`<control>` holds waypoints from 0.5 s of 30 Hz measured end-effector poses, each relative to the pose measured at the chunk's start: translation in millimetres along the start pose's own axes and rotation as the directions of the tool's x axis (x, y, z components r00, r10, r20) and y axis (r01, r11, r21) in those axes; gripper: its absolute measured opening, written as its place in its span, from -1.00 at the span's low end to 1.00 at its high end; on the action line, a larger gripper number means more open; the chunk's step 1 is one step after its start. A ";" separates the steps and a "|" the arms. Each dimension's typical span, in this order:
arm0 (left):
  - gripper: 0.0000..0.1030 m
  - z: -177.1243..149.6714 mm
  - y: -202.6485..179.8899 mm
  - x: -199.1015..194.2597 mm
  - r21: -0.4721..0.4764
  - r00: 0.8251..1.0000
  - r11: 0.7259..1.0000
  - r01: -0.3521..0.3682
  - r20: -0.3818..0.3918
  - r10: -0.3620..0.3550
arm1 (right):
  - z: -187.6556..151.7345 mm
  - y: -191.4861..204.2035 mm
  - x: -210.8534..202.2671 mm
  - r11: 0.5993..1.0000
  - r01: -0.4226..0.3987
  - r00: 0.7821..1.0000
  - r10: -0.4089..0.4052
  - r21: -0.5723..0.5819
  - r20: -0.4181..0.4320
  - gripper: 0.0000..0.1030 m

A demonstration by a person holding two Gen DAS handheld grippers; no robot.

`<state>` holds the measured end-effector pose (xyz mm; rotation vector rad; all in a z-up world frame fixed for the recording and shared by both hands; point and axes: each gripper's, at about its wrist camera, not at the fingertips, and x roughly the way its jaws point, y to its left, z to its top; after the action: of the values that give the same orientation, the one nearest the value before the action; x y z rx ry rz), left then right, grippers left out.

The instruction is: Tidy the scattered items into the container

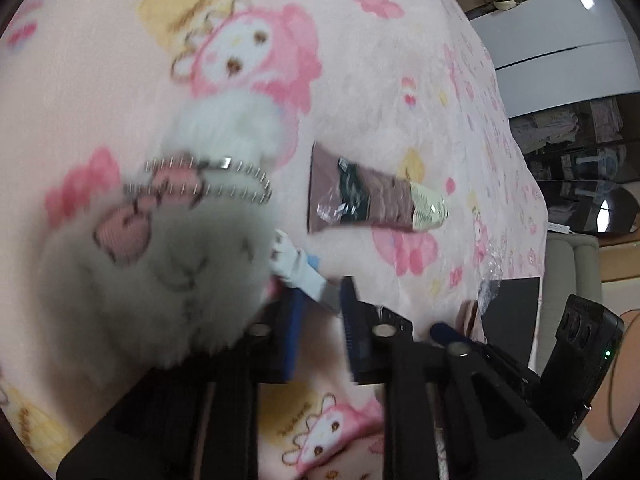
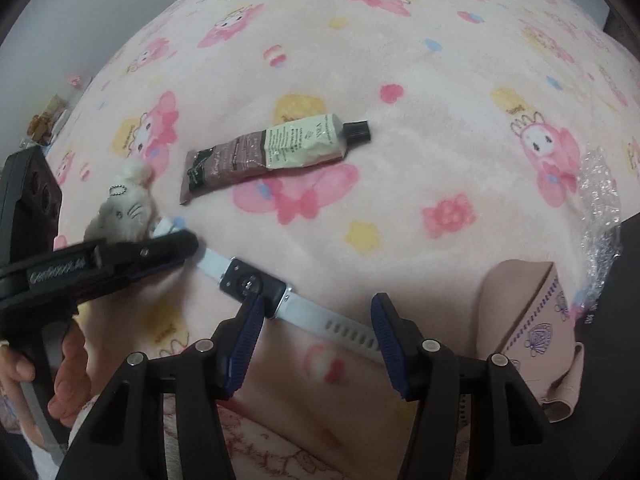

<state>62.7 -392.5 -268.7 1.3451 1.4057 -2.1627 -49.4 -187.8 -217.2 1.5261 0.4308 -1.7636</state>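
Note:
A grey-white plush cat charm (image 1: 160, 268) with a ball chain fills the left of the left wrist view; it also shows small in the right wrist view (image 2: 124, 210). My left gripper (image 1: 320, 304) has a white tag (image 1: 300, 272) at its tips, next to the charm; in the right wrist view it (image 2: 180, 246) looks nearly closed there. A cream tube (image 2: 272, 152) lies on the pink blanket (image 2: 420, 80). A white-strapped watch (image 2: 256, 288) lies face down; my right gripper (image 2: 316, 320) is open over its strap. A pink container (image 2: 528, 320) sits at right.
Crinkled clear wrap (image 2: 600, 208) lies at the blanket's right edge beside a black object (image 2: 616, 320). In the left wrist view the tube (image 1: 360, 200) lies ahead, and a floor and furniture (image 1: 580, 140) lie past the bed edge.

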 end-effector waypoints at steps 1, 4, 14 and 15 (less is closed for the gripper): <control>-0.93 0.4 -5.6 -1.6 0.027 1.000 1.000 -0.002 0.002 0.002 | 0.5 1.1 -1.0 1.000 -0.001 1.000 0.001 -0.008 0.001 0.01; -0.99 3.1 -25.7 -10.0 0.115 1.000 0.993 -0.003 0.019 0.000 | 4.1 8.7 -8.2 0.999 0.000 1.000 0.001 -0.051 0.020 0.01; -0.98 2.6 -95.5 -48.6 0.276 0.988 0.952 0.136 0.034 -0.151 | 23.6 50.0 -37.9 0.977 -0.010 0.993 0.035 -0.213 0.113 0.01; -0.98 2.1 -99.0 -53.4 0.290 0.987 0.947 0.139 0.032 -0.155 | 25.0 52.3 -42.6 0.974 -0.005 0.991 0.035 -0.227 0.126 0.01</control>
<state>30.3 -357.9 -166.6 1.2954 1.2434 -2.5638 -28.9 -225.9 -159.7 1.2456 0.5295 -1.7221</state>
